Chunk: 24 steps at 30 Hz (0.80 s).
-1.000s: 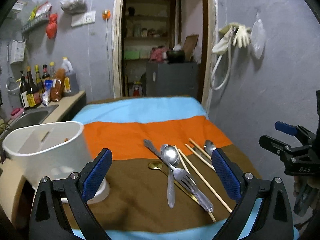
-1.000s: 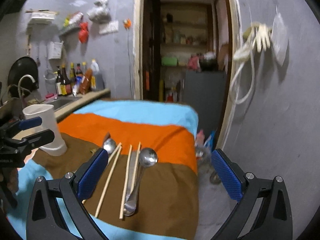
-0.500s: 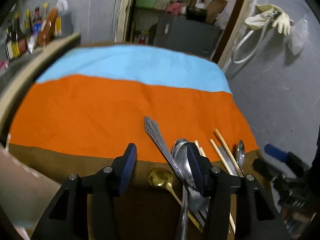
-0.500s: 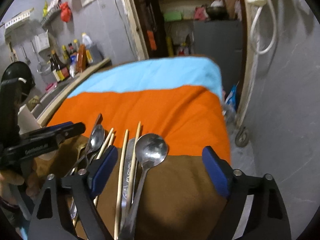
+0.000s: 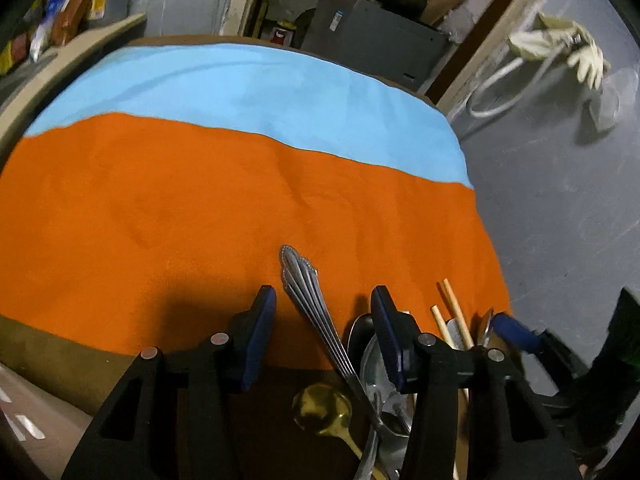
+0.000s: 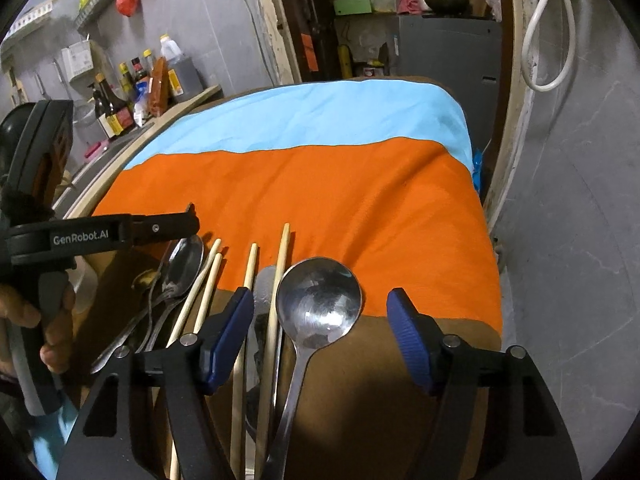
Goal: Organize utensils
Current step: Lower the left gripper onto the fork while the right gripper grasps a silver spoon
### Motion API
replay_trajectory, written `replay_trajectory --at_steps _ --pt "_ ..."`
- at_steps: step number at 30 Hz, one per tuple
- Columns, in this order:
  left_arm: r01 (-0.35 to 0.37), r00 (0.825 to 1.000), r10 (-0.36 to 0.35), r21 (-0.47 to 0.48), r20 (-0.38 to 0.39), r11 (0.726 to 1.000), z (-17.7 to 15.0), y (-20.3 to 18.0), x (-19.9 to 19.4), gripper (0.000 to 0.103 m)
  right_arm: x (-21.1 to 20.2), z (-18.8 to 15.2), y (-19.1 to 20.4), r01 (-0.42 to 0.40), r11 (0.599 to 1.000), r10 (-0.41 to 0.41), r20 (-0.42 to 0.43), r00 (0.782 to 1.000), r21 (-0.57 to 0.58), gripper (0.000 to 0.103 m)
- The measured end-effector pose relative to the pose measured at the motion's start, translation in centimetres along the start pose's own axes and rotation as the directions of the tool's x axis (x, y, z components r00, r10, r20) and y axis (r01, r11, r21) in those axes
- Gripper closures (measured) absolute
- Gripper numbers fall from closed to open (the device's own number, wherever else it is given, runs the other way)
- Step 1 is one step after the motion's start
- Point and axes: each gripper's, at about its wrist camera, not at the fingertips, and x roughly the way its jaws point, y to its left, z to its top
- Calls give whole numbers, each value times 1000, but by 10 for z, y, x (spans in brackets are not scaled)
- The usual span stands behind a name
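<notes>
A silver fork (image 5: 306, 288) lies on the striped cloth (image 5: 200, 184), its ornate handle pointing away. My left gripper (image 5: 322, 320) straddles that handle with its jaws closing; the pads do not touch it. A gold spoon (image 5: 320, 408) and a silver spoon (image 5: 380, 384) lie just under it, with chopsticks (image 5: 452, 312) to the right. My right gripper (image 6: 320, 320) hangs over a large silver spoon (image 6: 318, 300), jaws closing, pads clear of it. Two chopsticks (image 6: 280, 276) lie beside that spoon, inside the left pad. Further left are another spoon (image 6: 186, 264) and a second chopstick pair (image 6: 206, 280).
In the right wrist view a hand (image 6: 44, 320) holds the left gripper, whose finger (image 6: 160, 228) reaches over the utensils. A counter with bottles (image 6: 120, 108) runs along the left. The table's right edge (image 6: 492, 240) drops off beside a grey wall. A dark cabinet (image 6: 444, 48) stands behind.
Both grippers came down and forward over the utensils, and both sets of jaws narrowed. The white container has left the left wrist view.
</notes>
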Motion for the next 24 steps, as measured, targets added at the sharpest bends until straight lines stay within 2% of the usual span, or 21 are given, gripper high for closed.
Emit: replay_trajectory --at_steps 2,6,11,13,15,16,21,24 --pt "26 1000 -26 -18 3 999 0 5 -3 62 1 1 -1 -1 1000 1 3 1000 10 43" --pt "37 999 -37 -28 11 999 0 11 -5 74 4 2 -4 -9 999 8 7 1000 45 49" --pt "36 999 -35 -10 12 999 2 7 -2 74 9 4 -1 -12 999 13 -5 1000 39 49" --pt "13 1000 -13 -4 13 1000 3 6 0 83 10 4 0 -16 999 16 -7 1000 39 49" --pt "19 1000 -19 -15 19 1000 3 8 2 86 10 4 -2 -22 999 22 -6 1000 47 60" --pt "23 999 -23 -17 23 1000 3 8 1 88 10 4 -3 -28 998 28 -4 1000 55 61" --pt "55 998 -54 -30 42 998 0 8 -5 99 4 2 -4 -47 997 46 17 999 62 62" --pt "88 995 -86 -22 53 996 -5 4 -11 101 -3 1 -1 -62 996 59 51 997 57 62"
